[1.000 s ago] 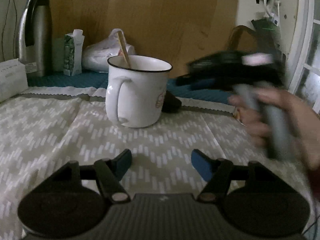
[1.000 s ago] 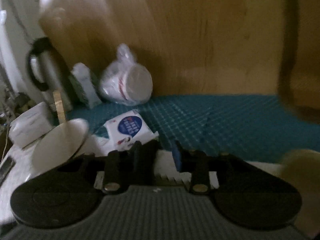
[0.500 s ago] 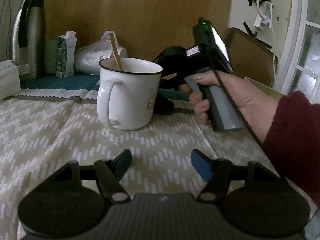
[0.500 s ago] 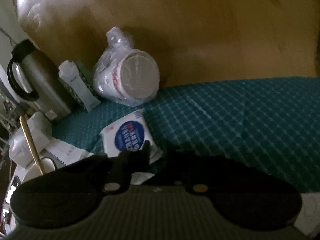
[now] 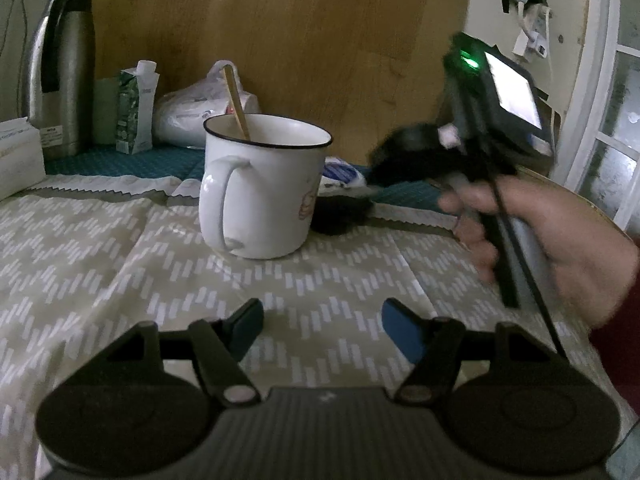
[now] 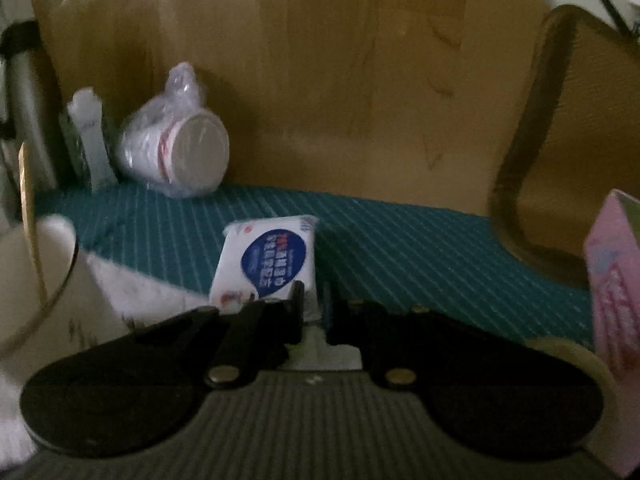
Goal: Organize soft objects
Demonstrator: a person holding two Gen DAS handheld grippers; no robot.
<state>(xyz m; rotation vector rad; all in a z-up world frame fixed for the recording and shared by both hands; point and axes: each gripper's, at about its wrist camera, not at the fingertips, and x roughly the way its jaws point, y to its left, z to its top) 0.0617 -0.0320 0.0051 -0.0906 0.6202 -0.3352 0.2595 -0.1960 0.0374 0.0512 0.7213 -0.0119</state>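
Tissue pack: I see a small white soft pack (image 6: 269,260) with a round blue label lying on the teal mat (image 6: 420,248), tilted, just behind the mug. The label carries white and red characters, too blurred for me to read.
Right gripper: my right gripper (image 6: 316,304) is pinched shut on the near edge of the tissue pack; a strip of white wrapper shows between the two closed fingers. Its jaws have just been closing.
Right hand: from the left view I see the hand (image 5: 560,248) around the grey handle, motion-blurred; a green lamp and a lit screen show on the unit, no text legible.
Left gripper: my left gripper (image 5: 322,320) stands about half open over the patterned cloth (image 5: 120,272), blue fingers (image 5: 402,330) apart, nothing between them.
Mug: white enamel mug (image 5: 260,188) with a dark rim, upright on the cloth, a wooden stick (image 5: 237,102) leaning inside; a small printed figure on its side, unreadable.
Back row: steel flask (image 5: 66,68), green-and-white carton (image 5: 136,112) and bagged paper cups (image 6: 176,152) by the wooden board; print too small to read.
Right edge: pink box (image 6: 616,280), lettering blurred.
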